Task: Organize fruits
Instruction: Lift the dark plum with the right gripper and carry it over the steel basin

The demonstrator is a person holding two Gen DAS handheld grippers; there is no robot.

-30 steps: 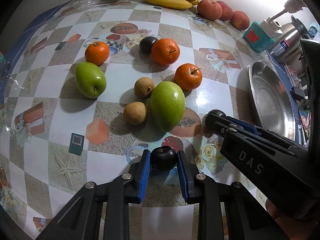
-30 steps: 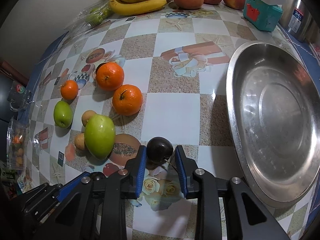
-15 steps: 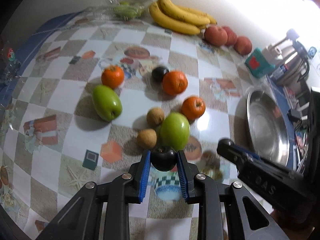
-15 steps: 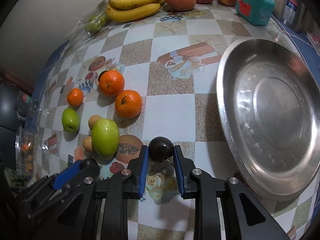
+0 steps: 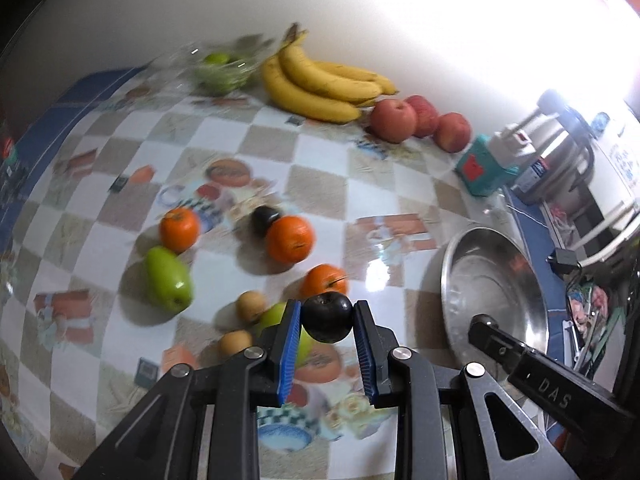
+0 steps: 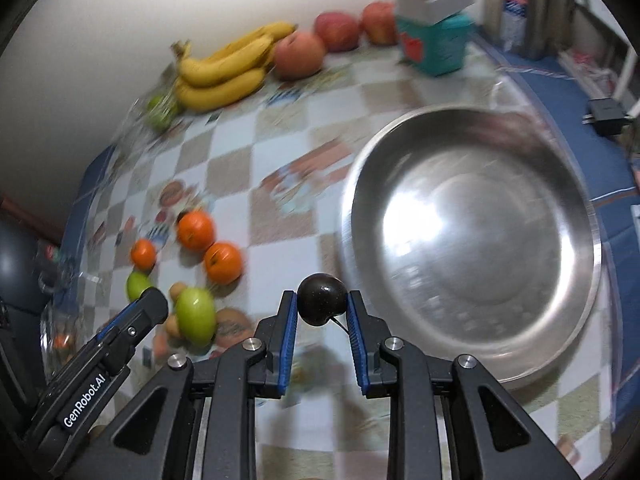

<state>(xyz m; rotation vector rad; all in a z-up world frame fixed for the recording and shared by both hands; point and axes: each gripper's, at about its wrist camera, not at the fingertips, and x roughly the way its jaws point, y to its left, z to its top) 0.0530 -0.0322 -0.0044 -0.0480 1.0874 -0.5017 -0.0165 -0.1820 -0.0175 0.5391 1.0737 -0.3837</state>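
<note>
The left tool [image 5: 327, 317] is clenching a dark plum [image 5: 327, 318] at lower centre; the right tool [image 6: 322, 304] is clenching another plum [image 6: 322, 299], both lifted off the surface [image 5: 320, 184], likely heading for the steel pan [image 6: 472, 360] at right.

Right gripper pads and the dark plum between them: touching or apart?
Touching. The right wrist view shows both blue pads pressed against the sides of the dark plum, which the right gripper holds clear of the tablecloth.
</note>
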